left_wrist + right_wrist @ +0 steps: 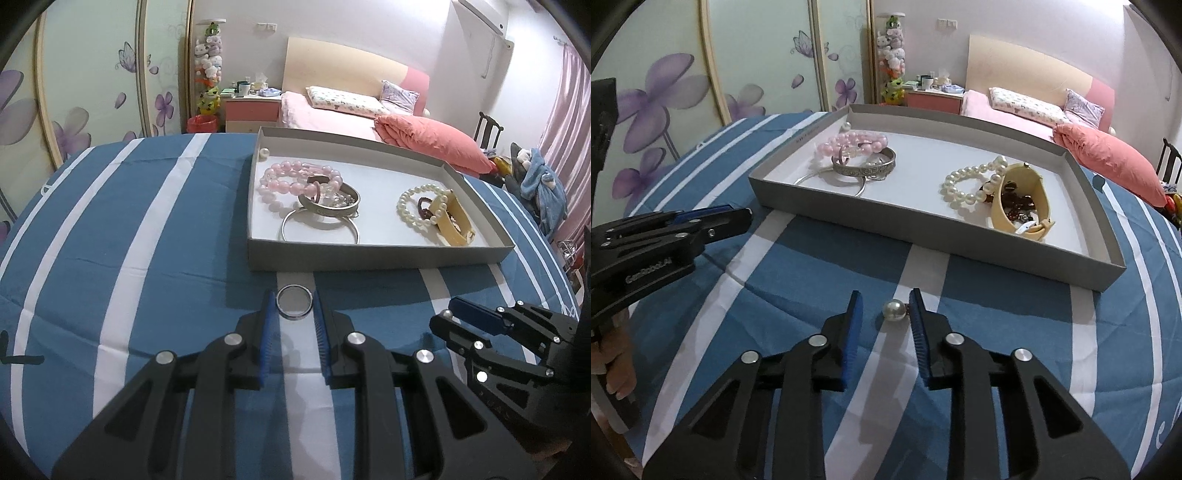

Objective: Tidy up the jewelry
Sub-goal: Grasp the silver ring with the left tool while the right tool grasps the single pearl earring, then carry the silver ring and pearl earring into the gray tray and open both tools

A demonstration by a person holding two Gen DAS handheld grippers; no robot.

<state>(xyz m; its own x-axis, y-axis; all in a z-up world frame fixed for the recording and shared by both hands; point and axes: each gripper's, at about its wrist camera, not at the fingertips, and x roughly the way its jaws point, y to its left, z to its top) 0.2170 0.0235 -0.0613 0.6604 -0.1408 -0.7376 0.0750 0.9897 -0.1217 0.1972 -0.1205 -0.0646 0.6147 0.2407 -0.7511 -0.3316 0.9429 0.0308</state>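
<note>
You're in a home bedroom: a bed (332,110) with pillows (343,98), a nightstand (251,110), a flowered wardrobe (92,92), pink curtains (569,129).

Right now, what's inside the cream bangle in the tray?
Inside the cream bangle, dark red beads and a small white piece show. Its wall hides whatever lies beneath them; the pearl bracelet leans against it.

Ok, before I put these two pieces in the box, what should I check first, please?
1. Ring clamped in left hand-held gripper: ok, both pads touch it.
2. Pearl clamped in right hand-held gripper: not ok, a gap shows at one pad.
3. Pearl lifted off the cloth: cannot tell.
4. Box open: ok, no lid.
5. Free space in the box: ok, bare floor in the middle.
6. Hand-held grippers clear of each other: ok.
</note>
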